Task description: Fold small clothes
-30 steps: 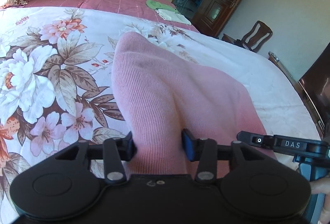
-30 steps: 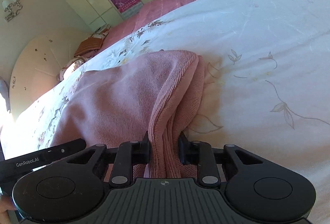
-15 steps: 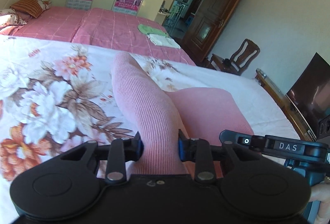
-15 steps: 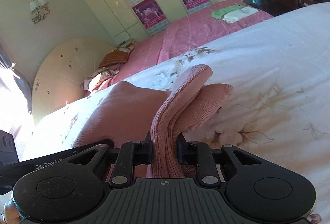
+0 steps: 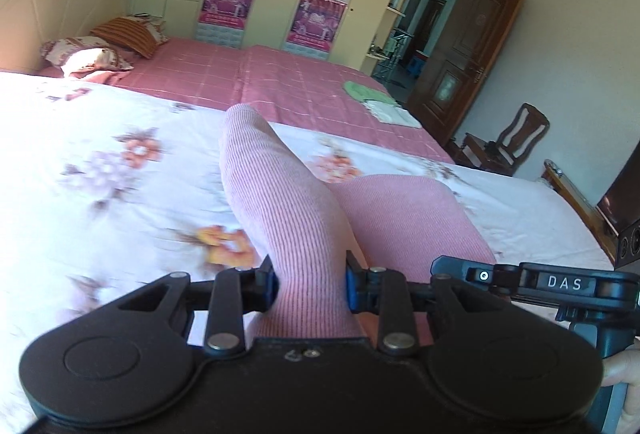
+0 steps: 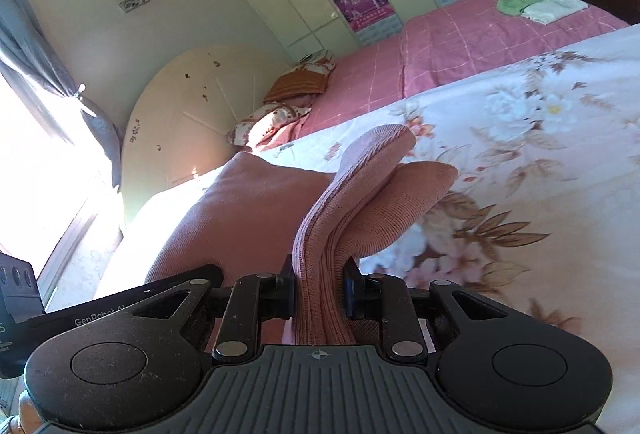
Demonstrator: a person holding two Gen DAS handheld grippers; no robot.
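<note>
A pink ribbed knit garment [image 5: 288,202] is held above the floral bedsheet [image 5: 100,194]. My left gripper [image 5: 309,284] is shut on one edge of it, and the cloth rises forward from the jaws. My right gripper [image 6: 320,288] is shut on another bunched edge of the same garment [image 6: 352,194], which folds over ahead of the jaws. The rest of the garment [image 6: 248,210] stretches to the left between the two grippers. The right gripper's body [image 5: 560,282] shows at the right of the left wrist view.
A pink checked bedspread [image 5: 280,78] lies beyond the floral sheet, with folded green and white cloths [image 5: 376,102] on it. Pillows [image 5: 100,50] and a headboard [image 6: 188,122] are at the bed's head. A wardrobe, an open door and a wooden chair [image 5: 512,142] stand farther off.
Both grippers have lifted the garment higher off the bed and tilted upward, so more of the room shows. The left jaws closed tighter on the cloth.
</note>
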